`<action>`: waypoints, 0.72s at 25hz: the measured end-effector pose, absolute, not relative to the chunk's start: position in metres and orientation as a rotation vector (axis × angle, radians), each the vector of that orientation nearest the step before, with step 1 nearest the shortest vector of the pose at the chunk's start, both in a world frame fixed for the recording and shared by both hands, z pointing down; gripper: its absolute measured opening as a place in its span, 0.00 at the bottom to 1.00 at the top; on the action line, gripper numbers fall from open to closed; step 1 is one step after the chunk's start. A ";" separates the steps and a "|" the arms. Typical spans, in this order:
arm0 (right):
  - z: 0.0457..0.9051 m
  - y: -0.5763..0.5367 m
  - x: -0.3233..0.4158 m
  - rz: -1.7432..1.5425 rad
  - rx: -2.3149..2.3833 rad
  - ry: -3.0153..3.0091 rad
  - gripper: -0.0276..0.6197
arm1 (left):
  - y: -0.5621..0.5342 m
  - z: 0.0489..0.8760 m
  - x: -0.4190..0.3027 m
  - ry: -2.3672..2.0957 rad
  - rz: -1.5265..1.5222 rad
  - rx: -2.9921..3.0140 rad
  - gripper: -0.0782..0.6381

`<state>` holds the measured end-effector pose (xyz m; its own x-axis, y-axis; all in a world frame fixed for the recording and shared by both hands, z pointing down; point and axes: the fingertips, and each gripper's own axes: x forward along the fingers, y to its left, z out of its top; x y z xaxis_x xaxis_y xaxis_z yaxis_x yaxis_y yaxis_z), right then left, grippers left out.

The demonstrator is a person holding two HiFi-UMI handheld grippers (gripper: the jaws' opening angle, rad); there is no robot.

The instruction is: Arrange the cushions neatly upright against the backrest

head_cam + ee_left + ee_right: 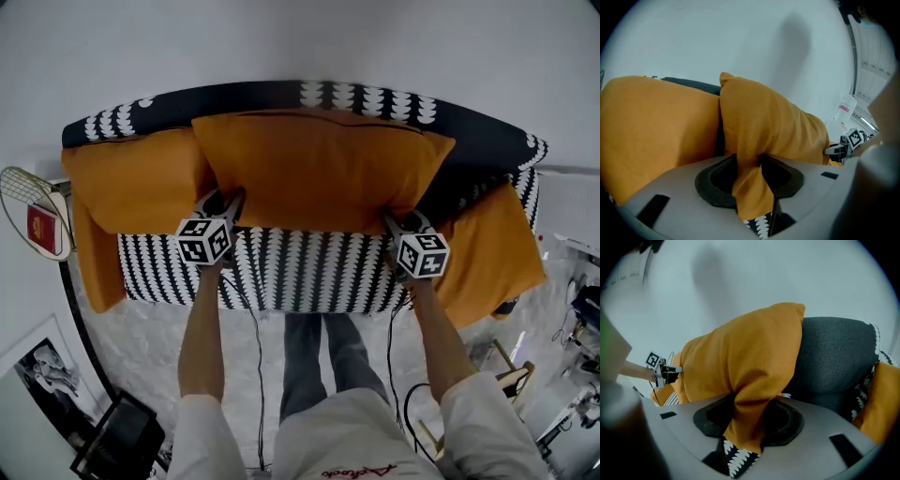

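Observation:
A large orange middle cushion (319, 169) stands upright against the dark backrest (375, 98) of a black-and-white patterned sofa (300, 272). My left gripper (225, 199) is shut on its lower left corner and my right gripper (398, 223) on its lower right corner. In the left gripper view the orange fabric (764, 122) runs down between the jaws of the left gripper (750, 183). The right gripper view shows the same cushion (745, 362) pinched in the right gripper (749, 423). A second orange cushion (131, 183) leans at the sofa's left end, and a third (492, 258) lies slanted at the right end.
A racket (28, 192) leans at the wall left of the sofa. A framed picture (37, 366) and a black case (122, 436) lie on the marble floor at lower left. A wooden stand (506, 375) is at lower right. The person's legs (323, 361) stand before the seat.

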<state>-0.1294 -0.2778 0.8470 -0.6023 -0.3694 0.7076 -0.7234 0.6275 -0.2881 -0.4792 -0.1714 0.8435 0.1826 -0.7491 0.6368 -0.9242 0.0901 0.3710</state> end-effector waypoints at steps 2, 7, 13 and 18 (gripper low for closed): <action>0.861 -0.281 -0.129 0.762 0.836 -2.216 0.36 | -0.172 0.854 -0.480 -1.602 0.302 1.663 0.34; 0.877 -0.289 -0.126 0.783 0.844 -2.204 0.44 | -0.180 0.867 -0.482 -1.608 0.331 1.602 0.39; 0.872 -0.282 -0.112 0.816 0.922 -2.205 0.53 | -0.169 0.865 -0.487 -1.654 0.381 1.516 0.46; 0.843 -0.267 -0.090 0.734 1.004 -2.209 0.56 | -0.134 0.855 -0.474 -1.700 0.380 1.498 0.48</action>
<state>-0.0896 -0.2672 0.8425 -0.5357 -0.4636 0.7057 -0.7938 0.5614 -0.2339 -0.4745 -0.1338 0.8546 0.0431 -0.6795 0.7324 -0.9267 0.2467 0.2834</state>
